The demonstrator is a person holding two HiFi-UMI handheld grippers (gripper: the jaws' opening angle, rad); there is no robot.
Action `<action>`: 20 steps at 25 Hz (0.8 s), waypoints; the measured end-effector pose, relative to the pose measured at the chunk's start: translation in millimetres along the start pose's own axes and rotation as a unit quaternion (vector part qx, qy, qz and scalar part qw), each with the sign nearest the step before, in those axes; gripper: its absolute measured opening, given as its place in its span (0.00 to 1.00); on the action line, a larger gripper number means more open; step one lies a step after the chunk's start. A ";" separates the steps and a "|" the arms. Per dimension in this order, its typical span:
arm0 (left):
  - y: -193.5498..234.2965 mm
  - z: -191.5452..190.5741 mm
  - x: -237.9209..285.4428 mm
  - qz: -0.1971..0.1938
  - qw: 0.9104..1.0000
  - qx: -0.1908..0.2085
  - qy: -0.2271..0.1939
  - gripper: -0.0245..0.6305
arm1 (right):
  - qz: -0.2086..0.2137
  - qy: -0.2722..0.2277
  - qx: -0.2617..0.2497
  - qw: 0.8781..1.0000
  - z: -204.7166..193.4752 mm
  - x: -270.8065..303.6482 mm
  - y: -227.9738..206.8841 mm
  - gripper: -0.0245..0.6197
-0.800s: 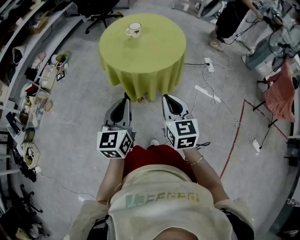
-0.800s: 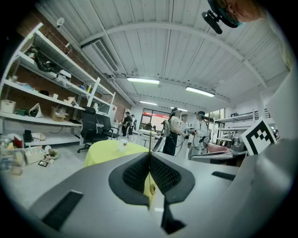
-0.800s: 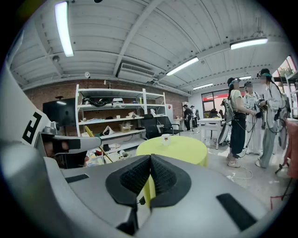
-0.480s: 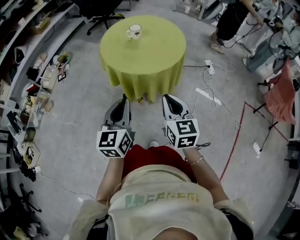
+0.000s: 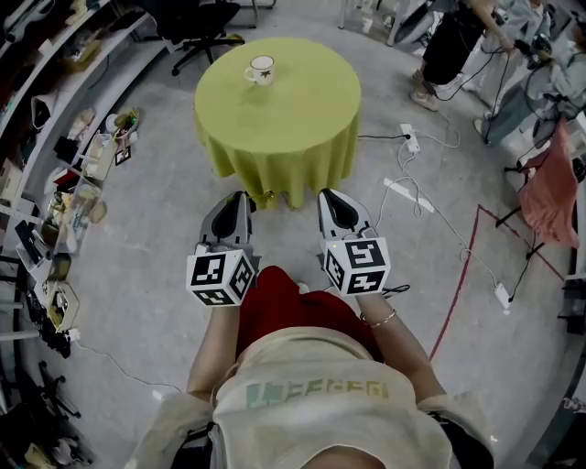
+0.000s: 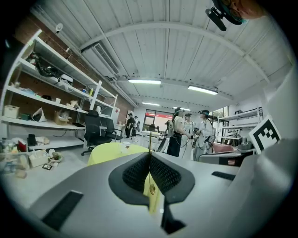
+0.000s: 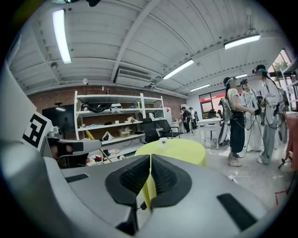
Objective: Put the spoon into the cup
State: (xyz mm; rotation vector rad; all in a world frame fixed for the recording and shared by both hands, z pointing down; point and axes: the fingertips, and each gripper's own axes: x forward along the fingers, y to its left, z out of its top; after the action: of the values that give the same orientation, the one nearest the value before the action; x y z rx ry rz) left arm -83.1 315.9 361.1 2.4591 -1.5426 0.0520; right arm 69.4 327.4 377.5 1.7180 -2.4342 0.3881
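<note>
A white cup [image 5: 261,69] with a small print stands near the far left rim of a round table with a yellow-green cloth [image 5: 293,110]. I see no spoon in any view. My left gripper [image 5: 240,196] and right gripper [image 5: 327,194] are held side by side over the floor, short of the table's near edge. Both are shut with nothing between the jaws. In the left gripper view the shut left gripper [image 6: 149,156] points at the table [image 6: 108,151] and the cup [image 6: 126,145]. The right gripper [image 7: 150,158] faces the table [image 7: 179,148] and the cup [image 7: 163,139] too.
Shelves [image 5: 64,137] packed with small items line the left wall. A black office chair [image 5: 197,23] stands behind the table. Cables and a power strip [image 5: 409,134] lie on the floor to the right, near a red tape line [image 5: 462,266]. People [image 5: 453,41] stand at the far right.
The table and cup have slid slightly lower in the head view as the person steps toward them. Both grippers keep the same pose and stay shut.
</note>
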 end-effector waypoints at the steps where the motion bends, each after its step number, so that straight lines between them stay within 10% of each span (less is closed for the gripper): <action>1: 0.1 1.4 2.0 0.002 1.000 0.001 -0.001 0.07 | -0.001 0.000 0.001 1.000 0.4 0.6 -3.2 0.10; 20: 57.8 10.6 96.5 0.002 1.000 -0.011 0.004 0.07 | -0.017 0.024 0.006 1.000 6.7 95.3 -35.2 0.10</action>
State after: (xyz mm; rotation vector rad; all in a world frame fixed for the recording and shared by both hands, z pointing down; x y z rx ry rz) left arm -93.0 204.4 376.3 2.4355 -1.5357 0.0452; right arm 70.3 228.1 400.3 1.7311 -2.3715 0.4352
